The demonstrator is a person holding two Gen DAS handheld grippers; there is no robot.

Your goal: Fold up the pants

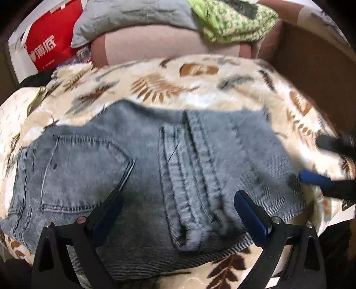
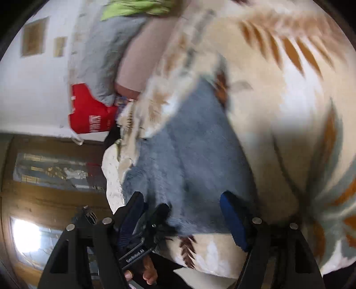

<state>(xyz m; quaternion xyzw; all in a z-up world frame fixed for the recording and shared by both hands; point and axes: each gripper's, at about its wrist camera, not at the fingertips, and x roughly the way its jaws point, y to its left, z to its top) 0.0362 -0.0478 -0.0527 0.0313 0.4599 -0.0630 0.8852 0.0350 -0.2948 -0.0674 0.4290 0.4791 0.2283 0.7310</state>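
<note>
Folded grey-blue denim pants lying on a leaf-print fleece blanket.

The faded, ribbed denim forms a flat, roughly rectangular bundle whose long axis runs left to right in the left wrist view; a stitched back pocket lies at the left, and a doubled thick seam crosses the middle. The left gripper is spread wide above the near edge, pinching nothing. The right gripper is likewise spread at the bundle's end. Beyond lie a grey pillow, green patterned cloth and a red bag.
</note>
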